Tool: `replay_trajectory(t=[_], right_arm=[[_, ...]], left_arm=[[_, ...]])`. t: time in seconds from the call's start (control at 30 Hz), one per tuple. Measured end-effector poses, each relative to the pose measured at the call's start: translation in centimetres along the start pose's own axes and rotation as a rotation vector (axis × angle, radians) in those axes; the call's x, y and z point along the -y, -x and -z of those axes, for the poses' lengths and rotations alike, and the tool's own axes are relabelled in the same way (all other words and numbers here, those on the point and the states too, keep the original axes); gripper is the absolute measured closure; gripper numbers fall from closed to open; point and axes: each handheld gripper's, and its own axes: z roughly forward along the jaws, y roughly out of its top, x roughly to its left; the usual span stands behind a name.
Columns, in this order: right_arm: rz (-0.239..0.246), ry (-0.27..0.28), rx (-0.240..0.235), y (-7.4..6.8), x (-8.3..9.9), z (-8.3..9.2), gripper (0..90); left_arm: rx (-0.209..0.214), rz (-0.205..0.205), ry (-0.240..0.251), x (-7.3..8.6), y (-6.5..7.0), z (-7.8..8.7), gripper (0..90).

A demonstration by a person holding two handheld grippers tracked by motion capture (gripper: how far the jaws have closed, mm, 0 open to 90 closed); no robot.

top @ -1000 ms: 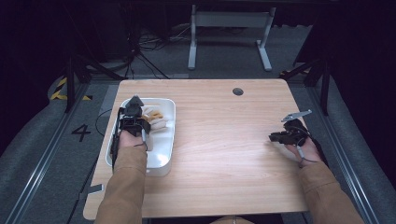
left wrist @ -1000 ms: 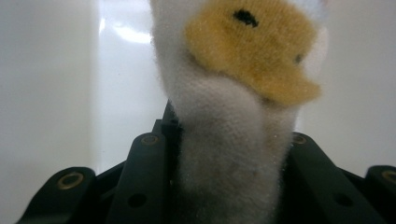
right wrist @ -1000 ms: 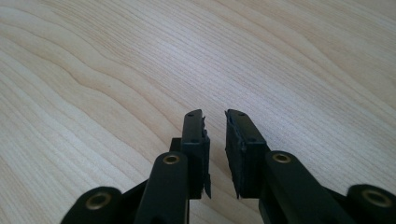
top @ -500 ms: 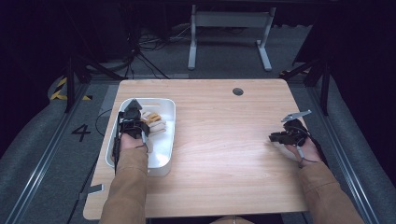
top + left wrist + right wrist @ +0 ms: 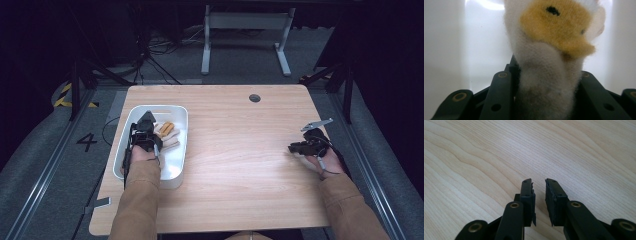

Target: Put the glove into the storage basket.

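White plastic tub (image 5: 176,172) sits at the left of the wooden table (image 5: 240,165). Inside it, the left gripper (image 5: 145,131) is clamped on a cream and orange sock (image 5: 549,62). At the right of the frame, the right gripper (image 5: 299,148) rests over bare wood, its jaws slightly apart and holding nothing.

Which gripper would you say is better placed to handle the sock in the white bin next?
Left: the left gripper is inside the white bin, jaws around the sock. The right gripper rests apart, over bare table.

Fuzzy white sock (image 5: 544,82) with a yellow-orange patch and a black dot on it. It's bunched up, squeezed between the left gripper's (image 5: 146,131) fingers (image 5: 499,95) and poking out past the tips.
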Motion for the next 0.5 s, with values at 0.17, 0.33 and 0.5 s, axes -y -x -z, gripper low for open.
replay_trajectory(t=[0.17,0.33,0.5], right_arm=[[-0.001,-0.006,0.000,0.01,0.06,-0.20,76.1],[0.000,-0.005,0.000,0.03,0.09,-0.16,75.8],[-0.006,-0.007,0.002,0.12,0.17,-0.24,75.8]], left_arm=[[0.008,0.008,-0.010,-0.05,-0.09,-0.28,65.6],[0.009,0.008,-0.035,-0.06,-0.25,-0.49,65.3],[0.006,0.007,-0.043,-0.08,-0.23,-0.63,64.9]])
